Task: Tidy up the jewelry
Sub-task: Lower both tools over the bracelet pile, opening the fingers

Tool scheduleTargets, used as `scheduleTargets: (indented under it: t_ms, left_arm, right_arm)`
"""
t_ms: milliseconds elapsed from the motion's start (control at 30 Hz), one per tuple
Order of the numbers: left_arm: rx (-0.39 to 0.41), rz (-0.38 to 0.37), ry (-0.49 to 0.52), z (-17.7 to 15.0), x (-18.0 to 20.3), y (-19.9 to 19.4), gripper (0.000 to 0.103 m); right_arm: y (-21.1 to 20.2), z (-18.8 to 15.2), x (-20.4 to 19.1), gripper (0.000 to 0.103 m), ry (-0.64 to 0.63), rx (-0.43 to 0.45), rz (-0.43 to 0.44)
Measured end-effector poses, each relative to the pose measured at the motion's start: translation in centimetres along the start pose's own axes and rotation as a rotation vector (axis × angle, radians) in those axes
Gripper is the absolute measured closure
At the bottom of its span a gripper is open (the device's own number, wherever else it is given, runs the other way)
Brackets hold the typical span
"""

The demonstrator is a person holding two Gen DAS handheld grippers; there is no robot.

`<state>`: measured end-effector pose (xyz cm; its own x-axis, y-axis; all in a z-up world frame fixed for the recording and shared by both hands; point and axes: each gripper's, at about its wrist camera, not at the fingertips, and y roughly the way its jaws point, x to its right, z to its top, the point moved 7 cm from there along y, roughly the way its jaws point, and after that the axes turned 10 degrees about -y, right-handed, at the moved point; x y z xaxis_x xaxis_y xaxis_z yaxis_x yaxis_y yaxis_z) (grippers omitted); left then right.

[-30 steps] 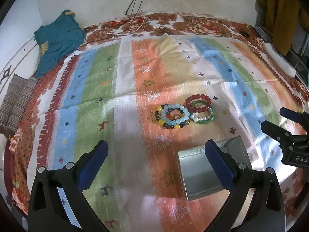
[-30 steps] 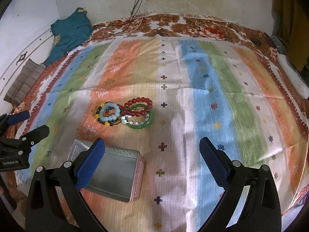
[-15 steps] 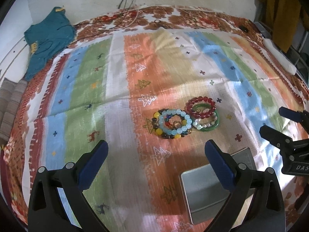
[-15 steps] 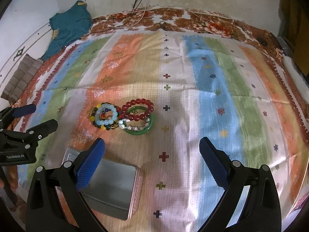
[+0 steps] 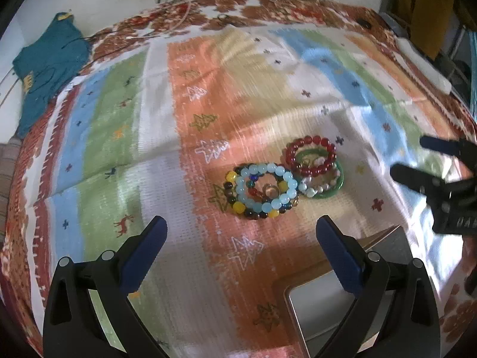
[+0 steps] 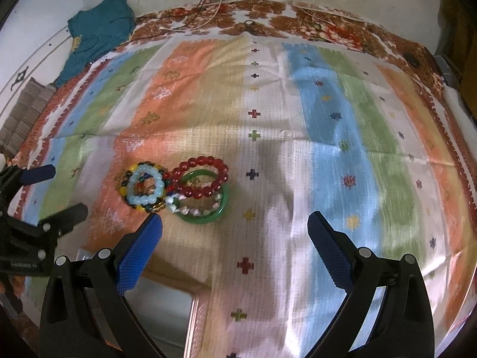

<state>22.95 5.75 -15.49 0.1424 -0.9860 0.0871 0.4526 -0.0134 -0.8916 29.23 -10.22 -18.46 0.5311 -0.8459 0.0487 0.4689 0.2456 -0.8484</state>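
Both wide open, holding nothing: left gripper (image 5: 240, 235) and right gripper (image 6: 235, 231) hover over bracelet pile (image 5: 283, 177) on striped cloth (image 5: 184, 95), metal tin (image 5: 334, 304) just beside it; only right view shows tin's pinkish side wall (image 6: 198, 325)

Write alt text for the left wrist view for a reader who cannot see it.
A cluster of beaded bracelets lies on a striped patterned cloth, ahead of the open left gripper, whose blue-padded fingers hold nothing. An open metal tin sits at lower right, and the right gripper enters from the right edge.
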Motion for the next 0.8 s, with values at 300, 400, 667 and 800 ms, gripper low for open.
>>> scheduleTargets:
  t_ms: [300, 400, 667, 800]
  left_arm:
    - [-0.031, -0.014, 0.076, 0.0, 0.6, 2.4, 0.007]
    - [-0.048, -0.020, 0.090, -0.1, 0.9, 3.2, 0.010]
    - [-0.075, -0.031, 0.123, 0.0, 1.8, 4.5, 0.014]
    - [-0.081, -0.031, 0.133, 0.3, 2.0, 5.0, 0.016]
  right_arm:
    - [3.0, 0.5, 0.0, 0.004, -0.019, -0.037, 0.005]
    - [3.8, 0.8, 0.4, 0.004, -0.004, -0.046, 0.007]
    - [5.7, 2.0, 0.0, 0.004, 0.001, -0.065, 0.018]
    - [6.6, 2.3, -0.3, 0.004, 0.002, -0.077, 0.020]
